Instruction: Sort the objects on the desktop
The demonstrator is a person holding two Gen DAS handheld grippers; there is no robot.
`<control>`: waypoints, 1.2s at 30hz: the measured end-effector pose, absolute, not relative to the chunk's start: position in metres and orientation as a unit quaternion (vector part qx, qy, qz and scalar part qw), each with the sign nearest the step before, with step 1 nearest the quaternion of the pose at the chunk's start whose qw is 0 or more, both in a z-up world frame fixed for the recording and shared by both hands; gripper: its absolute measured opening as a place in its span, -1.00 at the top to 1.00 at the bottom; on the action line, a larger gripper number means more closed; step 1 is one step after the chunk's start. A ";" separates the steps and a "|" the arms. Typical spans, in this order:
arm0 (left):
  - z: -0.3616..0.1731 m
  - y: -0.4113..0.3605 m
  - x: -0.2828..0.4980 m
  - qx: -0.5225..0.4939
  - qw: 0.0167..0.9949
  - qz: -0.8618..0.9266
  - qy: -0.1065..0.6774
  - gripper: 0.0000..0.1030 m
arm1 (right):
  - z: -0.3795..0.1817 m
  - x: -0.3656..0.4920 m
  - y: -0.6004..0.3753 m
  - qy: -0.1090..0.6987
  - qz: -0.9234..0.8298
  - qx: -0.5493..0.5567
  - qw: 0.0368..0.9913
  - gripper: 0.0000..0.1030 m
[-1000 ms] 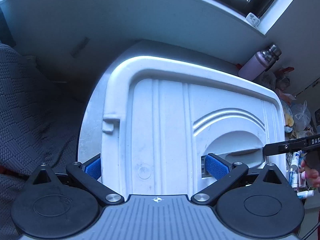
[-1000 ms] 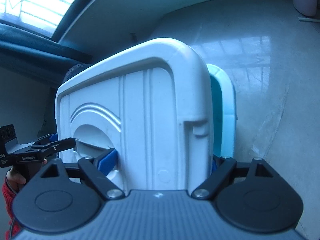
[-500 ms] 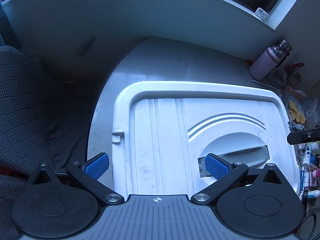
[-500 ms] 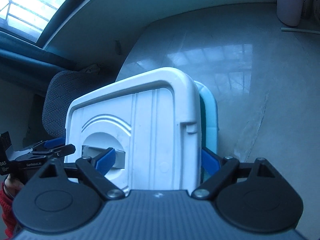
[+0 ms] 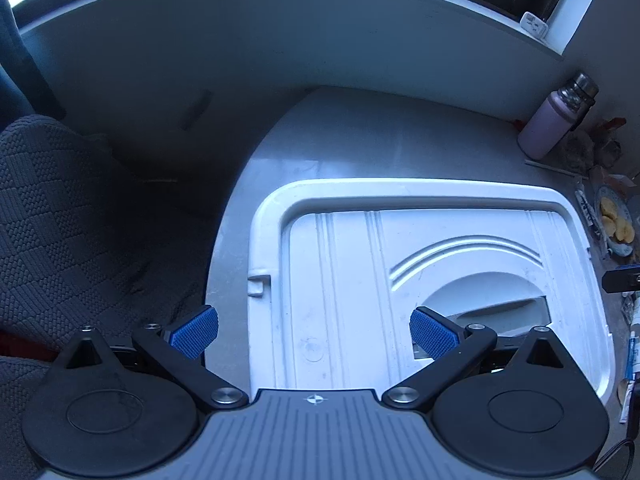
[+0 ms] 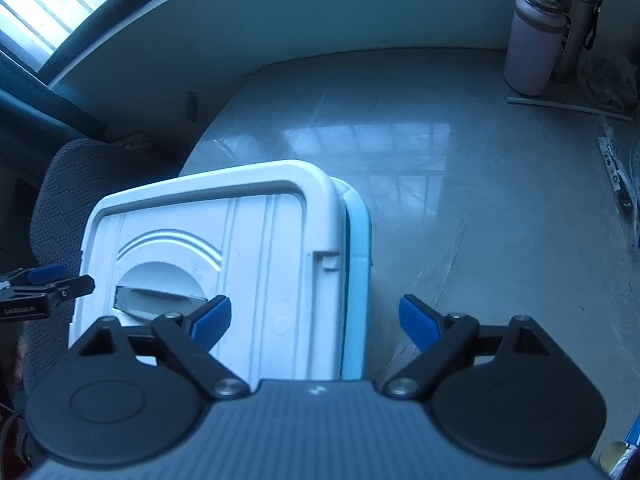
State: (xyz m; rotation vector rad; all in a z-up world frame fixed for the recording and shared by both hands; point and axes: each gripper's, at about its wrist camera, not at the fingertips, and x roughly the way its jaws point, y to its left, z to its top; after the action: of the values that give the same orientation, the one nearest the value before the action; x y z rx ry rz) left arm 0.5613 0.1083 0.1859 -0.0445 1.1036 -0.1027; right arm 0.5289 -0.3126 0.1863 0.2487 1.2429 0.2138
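Observation:
A white plastic lid (image 5: 340, 280) with a grey recessed handle (image 5: 500, 308) lies on a light blue storage box on the grey desk. My left gripper (image 5: 314, 332) hovers open above the lid's left end, one pad over the desk and one over the handle recess. In the right wrist view the same lid (image 6: 256, 264) covers the blue box (image 6: 358, 280), whose rim shows on the right. My right gripper (image 6: 315, 320) is open above the lid's right end, holding nothing. The left gripper (image 6: 44, 284) shows at the far left there.
A pink bottle (image 6: 534, 52) and a steel flask (image 6: 576, 20) stand at the back right, with a white stick (image 6: 568, 106) before them. A plate of yellow slices (image 5: 616, 220) and small tubes (image 5: 634, 344) lie right. A dark woven chair (image 5: 60, 220) is left.
Both grippers have drawn back and up from the lid, so the box looks smaller and lower. The pads no longer flank the lid's edges closely. The lid now lies flat on the box.

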 end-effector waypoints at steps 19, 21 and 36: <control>0.188 0.125 0.562 -0.042 0.838 -0.004 0.544 -1.00 | 0.185 0.516 -0.282 0.604 0.072 0.052 0.792 -0.37; 0.186 0.126 0.563 -0.045 0.838 -0.003 0.544 -1.00 | 0.185 0.516 -0.279 0.605 0.073 0.050 0.792 -0.35; 0.170 0.125 0.567 -0.055 0.830 -0.014 0.555 -1.00 | 0.179 0.519 -0.271 0.614 0.080 0.043 0.784 -0.03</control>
State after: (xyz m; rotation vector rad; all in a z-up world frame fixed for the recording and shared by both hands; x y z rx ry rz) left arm 0.5668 0.1255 0.1699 -0.1172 1.1783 -0.0303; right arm 0.5187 -0.2705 0.1790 0.0923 1.3240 0.1728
